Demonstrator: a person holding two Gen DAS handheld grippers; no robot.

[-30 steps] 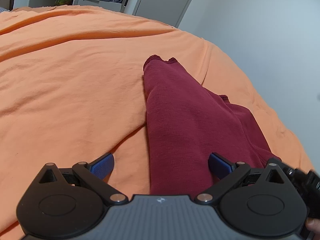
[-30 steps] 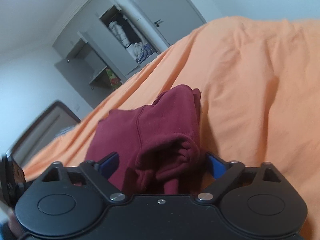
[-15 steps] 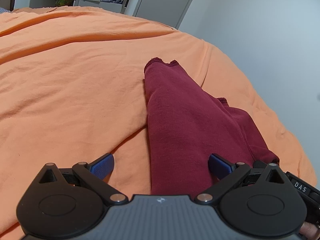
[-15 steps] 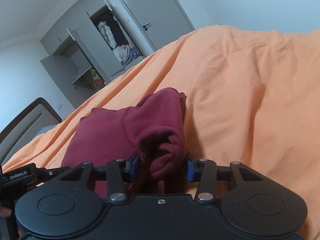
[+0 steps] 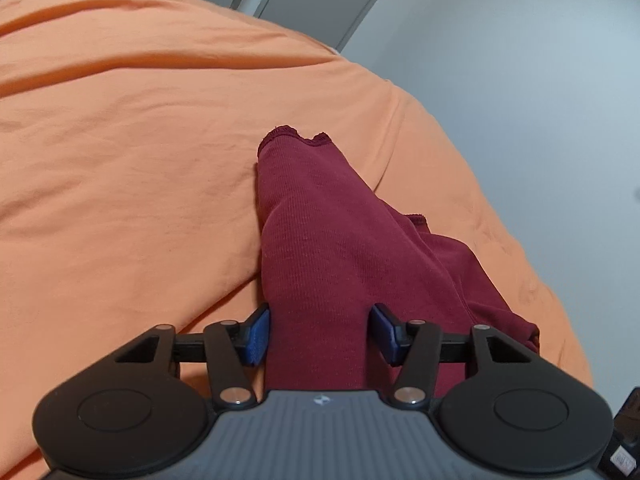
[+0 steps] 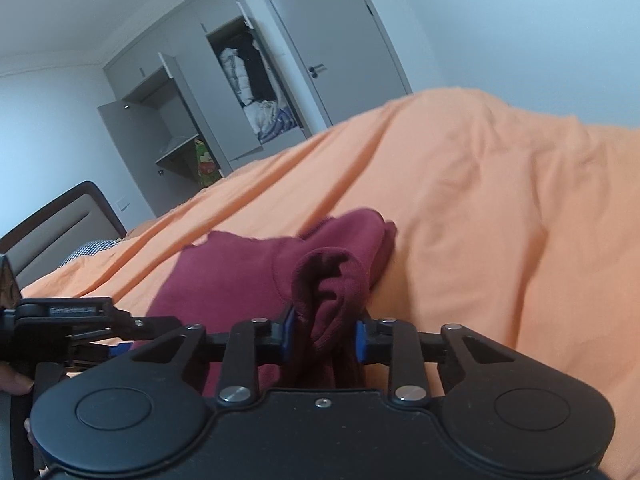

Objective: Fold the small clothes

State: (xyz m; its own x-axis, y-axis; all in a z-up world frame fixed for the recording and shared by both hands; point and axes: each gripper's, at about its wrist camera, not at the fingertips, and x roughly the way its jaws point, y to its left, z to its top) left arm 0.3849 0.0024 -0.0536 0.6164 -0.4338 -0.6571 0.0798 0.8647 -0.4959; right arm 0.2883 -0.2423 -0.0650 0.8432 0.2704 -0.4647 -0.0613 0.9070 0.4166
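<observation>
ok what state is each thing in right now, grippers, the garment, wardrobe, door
left gripper: shut on the maroon garment's near end
right gripper: shut on a bunched fold of it
maroon garment: part folded, lying on the orange bedcover
wardrobe: doors open, clothes inside
room door: closed

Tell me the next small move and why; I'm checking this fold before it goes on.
Probably lift both ends together and carry them over toward the far hem. The right tongs are pinched on a bunched end of the maroon garment, and the left tongs have its near edge between their pads, while the rest lies flat on the orange bedspread.
</observation>
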